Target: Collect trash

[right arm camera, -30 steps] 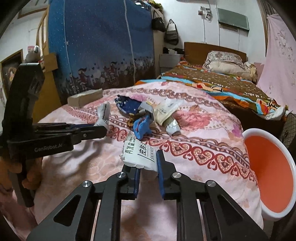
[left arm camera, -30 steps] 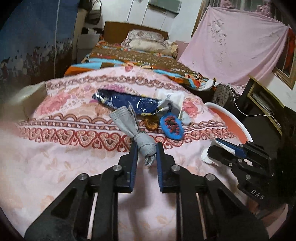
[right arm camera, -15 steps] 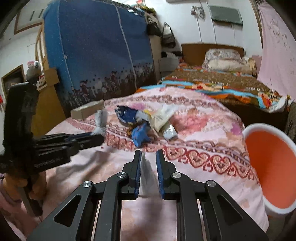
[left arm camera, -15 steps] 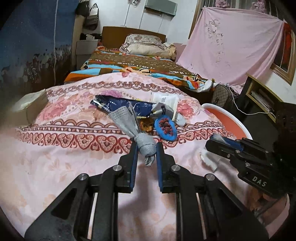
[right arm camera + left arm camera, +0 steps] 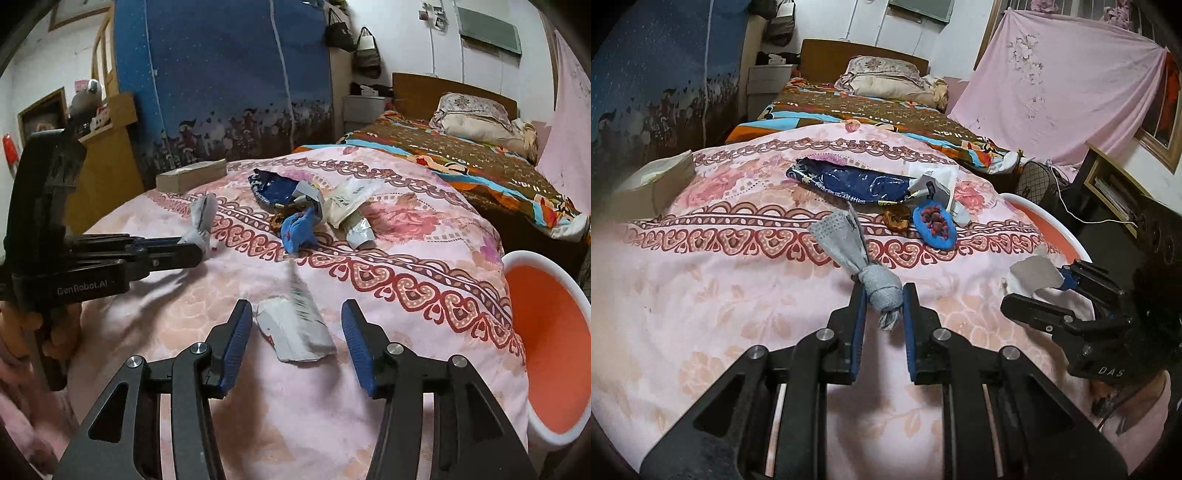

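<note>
The left hand-held gripper is clamped on a knotted grey cloth above the pink floral bed. The right hand-held gripper has just been opening, and a white wrapper sits loose between its parted jaws, beside an orange bin. More trash lies farther up the bed.

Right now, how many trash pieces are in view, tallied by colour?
Blue: 2, dark bag, dotted pouch
Grey: 1, knotted rag
White or cream: 4, flat pouch, crumpled packet, tube, white wrapper
Brown: 1, brown wrapper
Total: 8
</note>
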